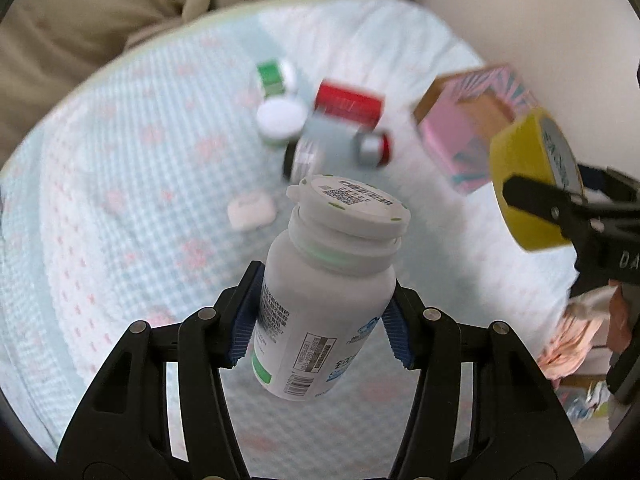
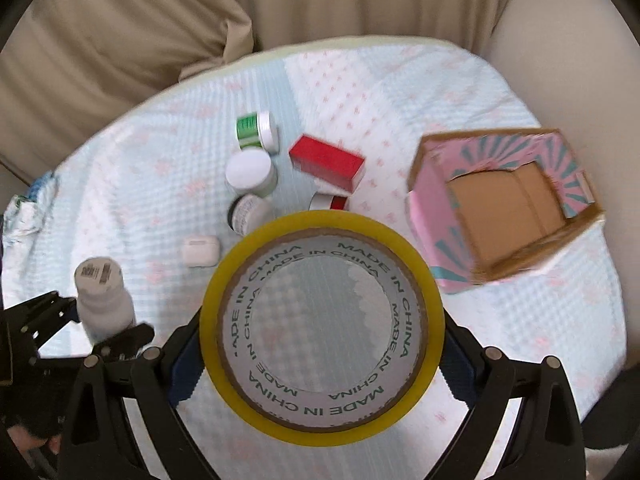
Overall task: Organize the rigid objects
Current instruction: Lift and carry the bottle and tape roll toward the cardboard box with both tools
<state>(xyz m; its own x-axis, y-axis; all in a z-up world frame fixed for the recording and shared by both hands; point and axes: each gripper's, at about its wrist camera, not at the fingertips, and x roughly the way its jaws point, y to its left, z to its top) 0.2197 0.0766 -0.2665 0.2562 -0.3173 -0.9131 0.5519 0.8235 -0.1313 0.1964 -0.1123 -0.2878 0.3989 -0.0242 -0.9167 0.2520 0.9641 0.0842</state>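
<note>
My left gripper (image 1: pixel 320 320) is shut on a white pill bottle (image 1: pixel 328 280) and holds it above the quilt; it also shows in the right wrist view (image 2: pixel 105 296). My right gripper (image 2: pixel 320 340) is shut on a yellow tape roll (image 2: pixel 322 326), held up in the air; the roll shows in the left wrist view (image 1: pixel 532 176) too. An open pink cardboard box (image 2: pixel 504 204) stands on the right, empty inside. On the quilt lie a red box (image 2: pixel 328 162), a green-labelled jar (image 2: pixel 256 130), a white-lidded jar (image 2: pixel 250 172), a small dark-capped bottle (image 2: pixel 248 212), a red-and-silver can (image 2: pixel 330 202) and a white earbud case (image 2: pixel 200 250).
Everything rests on a pale blue quilted cover (image 2: pixel 400 92) over a rounded surface. Beige cushions (image 2: pixel 120 40) rise behind it. Crumpled cloth (image 1: pixel 576 336) lies at the right edge in the left wrist view.
</note>
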